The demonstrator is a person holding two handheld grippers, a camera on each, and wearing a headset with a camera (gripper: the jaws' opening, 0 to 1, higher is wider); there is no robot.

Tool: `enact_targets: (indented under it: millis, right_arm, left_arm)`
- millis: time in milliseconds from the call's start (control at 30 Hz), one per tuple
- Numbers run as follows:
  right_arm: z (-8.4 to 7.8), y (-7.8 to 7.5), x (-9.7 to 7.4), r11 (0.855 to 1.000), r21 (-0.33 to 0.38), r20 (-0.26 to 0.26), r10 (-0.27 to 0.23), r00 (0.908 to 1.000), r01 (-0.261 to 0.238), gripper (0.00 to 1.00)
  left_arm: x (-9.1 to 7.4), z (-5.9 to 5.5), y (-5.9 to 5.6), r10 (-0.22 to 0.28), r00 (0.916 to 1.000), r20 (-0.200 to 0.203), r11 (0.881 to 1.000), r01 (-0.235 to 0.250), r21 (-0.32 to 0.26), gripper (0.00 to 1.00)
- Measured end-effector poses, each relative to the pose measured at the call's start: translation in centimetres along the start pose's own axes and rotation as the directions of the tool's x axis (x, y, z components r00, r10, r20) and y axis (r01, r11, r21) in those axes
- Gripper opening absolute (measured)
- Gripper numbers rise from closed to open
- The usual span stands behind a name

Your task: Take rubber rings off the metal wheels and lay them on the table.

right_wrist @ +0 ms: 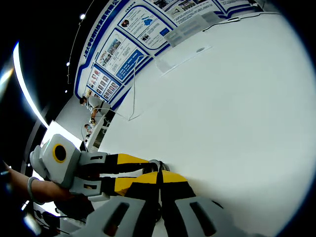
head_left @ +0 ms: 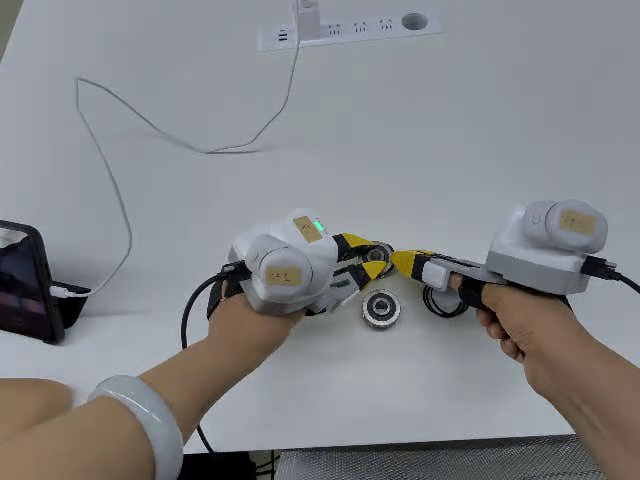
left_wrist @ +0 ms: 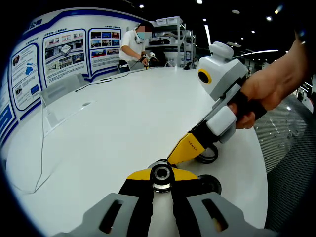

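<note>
Here, the left gripper (left_wrist: 162, 178) clamps a metal wheel (head_left: 376, 256) between its fingers. The right gripper (right_wrist: 159, 174), fingers pressed together, meets that wheel's rim; whether it pinches anything there cannot be told. A second wheel (head_left: 381, 308) and a loose rubber ring (head_left: 443, 302) lie on the tabletop (head_left: 450, 150) nearby.

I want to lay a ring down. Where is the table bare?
Bare table stretches from the power strip down to the left gripper, right of the white cable. Crowded: the loose wheel and black rings beneath the right gripper; a phone sits at the left edge.
</note>
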State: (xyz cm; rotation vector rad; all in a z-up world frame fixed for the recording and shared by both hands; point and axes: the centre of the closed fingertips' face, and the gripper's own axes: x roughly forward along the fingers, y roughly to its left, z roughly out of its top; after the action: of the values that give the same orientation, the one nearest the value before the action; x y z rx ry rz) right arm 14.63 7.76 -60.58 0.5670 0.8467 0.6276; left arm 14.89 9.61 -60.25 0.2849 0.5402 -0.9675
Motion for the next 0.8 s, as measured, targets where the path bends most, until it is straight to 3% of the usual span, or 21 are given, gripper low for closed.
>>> enact_targets:
  millis: [800]
  right_arm:
    - [0.1,1.5,0.1,0.997,0.052,0.011,0.06,0.9982,-0.06,0.01]
  left_arm:
    - [0.1,-0.1,0.1,-0.002,1.0,0.003,1.0,0.002,0.0,0.13]
